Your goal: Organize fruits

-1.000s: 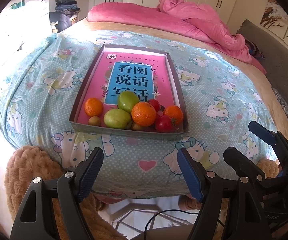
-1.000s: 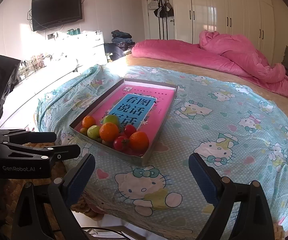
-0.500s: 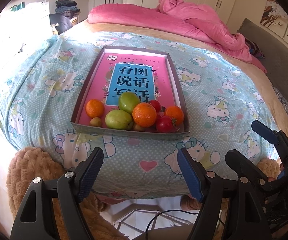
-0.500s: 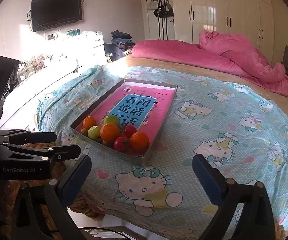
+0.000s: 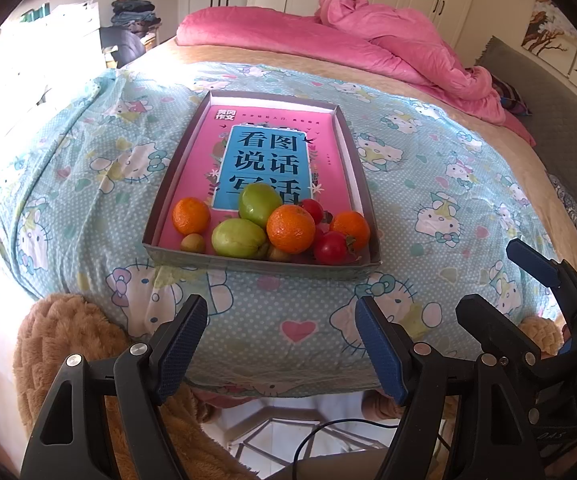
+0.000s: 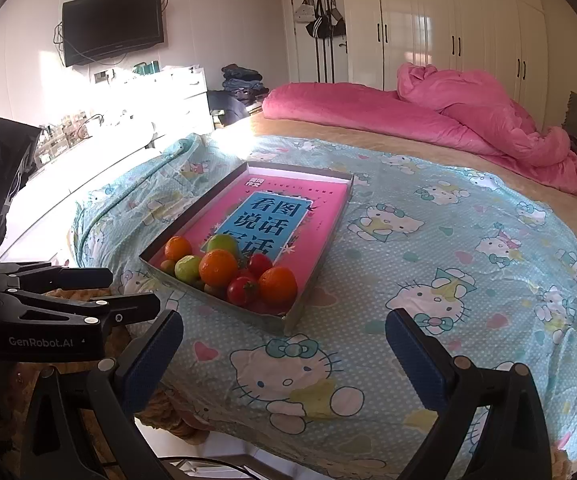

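While the fruit sits bunched along the near edge of the shallow grey cardboard tray [image 5: 156, 216] lined with a pink-and-blue book cover, your two grippers hang short of the bed's near edge, over the pale blue cartoon-cat bedsheet [image 5: 428, 208]. Three round oranges lie there: one [image 5: 191, 215] towards the near left corner, the biggest orange [image 5: 291, 228] in the middle, one [image 5: 351, 228] towards the near right corner. Two smooth green fruits [image 5: 239, 238] crowd between them, with glossy red tomatoes [image 5: 331, 247] tucked at the right and small brownish fruits [image 5: 193, 243] against the front wall.

By the look of them, the oranges are firm and their dimpled skin should grip well; take each across its widest part. The green fruits look smooth and may slip. The tomatoes are probably soft and thin-skinned, so squeeze lightly. The pieces touch, so lifting one may set its neighbours rolling, and the tray on soft bedding may tip.

Your left gripper [image 5: 280, 346] stands wide apart, blue pads bare, touching nothing. Your right gripper [image 6: 284, 354] is likewise spread wide and empty. Whether this heap is sorted or awaits sorting, the pictures do not settle.
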